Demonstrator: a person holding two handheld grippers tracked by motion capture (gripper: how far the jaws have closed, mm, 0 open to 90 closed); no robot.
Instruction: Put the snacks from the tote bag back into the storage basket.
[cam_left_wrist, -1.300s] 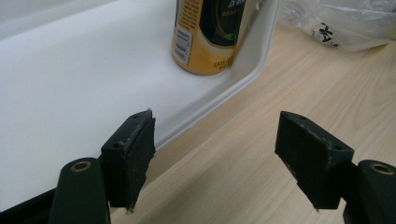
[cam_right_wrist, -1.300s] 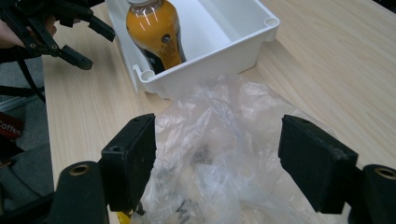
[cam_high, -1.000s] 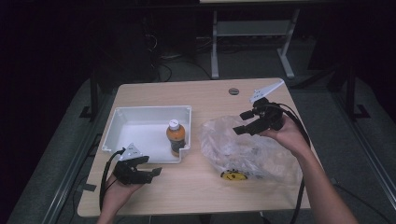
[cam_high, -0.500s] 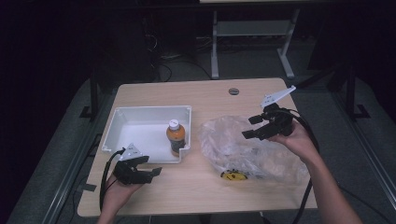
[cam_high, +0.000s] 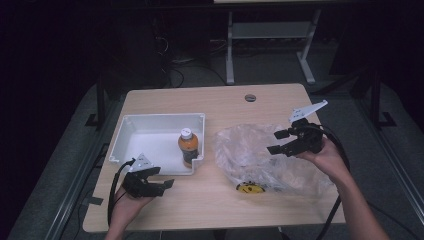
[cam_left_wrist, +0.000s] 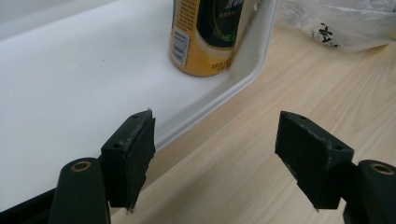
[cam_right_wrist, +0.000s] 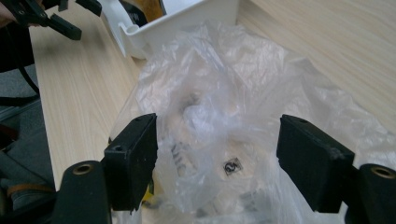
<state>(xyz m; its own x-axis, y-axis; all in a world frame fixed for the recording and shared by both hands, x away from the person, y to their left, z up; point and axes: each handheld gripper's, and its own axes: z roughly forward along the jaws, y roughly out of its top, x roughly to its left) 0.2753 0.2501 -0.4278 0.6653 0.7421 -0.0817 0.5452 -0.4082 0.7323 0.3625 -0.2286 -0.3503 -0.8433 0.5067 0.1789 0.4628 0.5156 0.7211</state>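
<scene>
Right tool (cam_high: 281, 142) shifted lower over plastic bag (cam_high: 260, 160), jaws apart

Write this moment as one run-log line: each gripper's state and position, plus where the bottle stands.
left gripper: open, by tray front edge | right gripper: open, above plastic bag | bottle: upright in tray's near right corner
</scene>
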